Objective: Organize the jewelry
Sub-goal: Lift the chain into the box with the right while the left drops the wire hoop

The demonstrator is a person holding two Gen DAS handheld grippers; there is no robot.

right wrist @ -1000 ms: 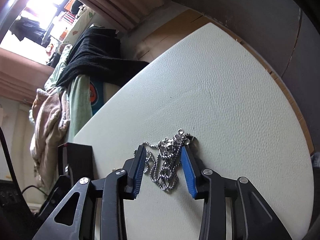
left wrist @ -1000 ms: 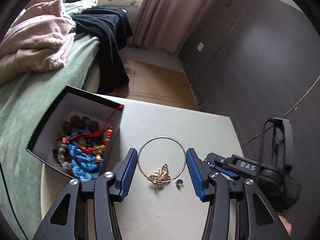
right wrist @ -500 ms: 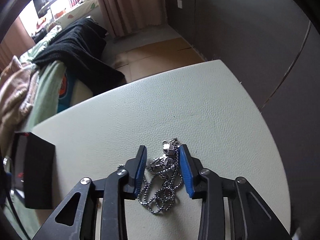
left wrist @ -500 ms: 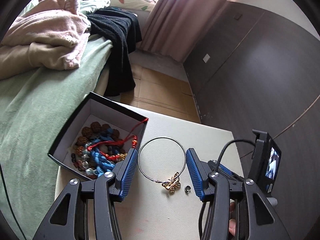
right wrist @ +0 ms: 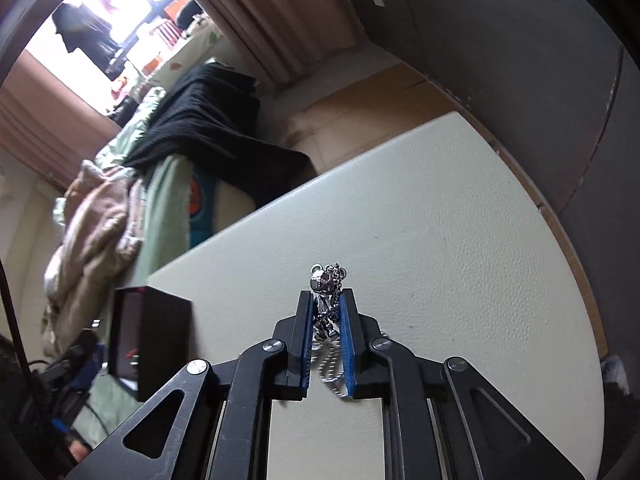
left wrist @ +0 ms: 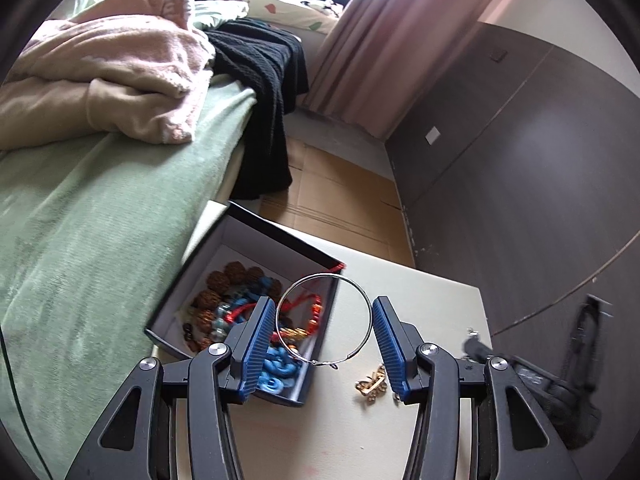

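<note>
My left gripper [left wrist: 324, 316] holds a thin silver hoop [left wrist: 362, 294] between its blue pads, lifted over the right edge of the black jewelry box [left wrist: 192, 276], which holds brown beads, blue cord and red string. A gold butterfly charm [left wrist: 372, 384] lies on the cream table below. My right gripper [right wrist: 326, 308] is shut on a silver ball-chain necklace [right wrist: 326, 280], lifted off the table [right wrist: 440, 248], with the chain hanging under the pads. The box also shows at the left of the right wrist view [right wrist: 152, 336].
A bed with green cover [left wrist: 80, 216], pink clothing [left wrist: 120, 72] and a black garment [left wrist: 264, 80] lies left of the table. A dark wall panel [left wrist: 520, 160] stands to the right. The other gripper's body [left wrist: 540, 376] sits at the table's right edge.
My left gripper lifted the hoop and carried it left over the box; the butterfly charm stayed on the table. My right gripper closed on the chain necklace and raised it.
</note>
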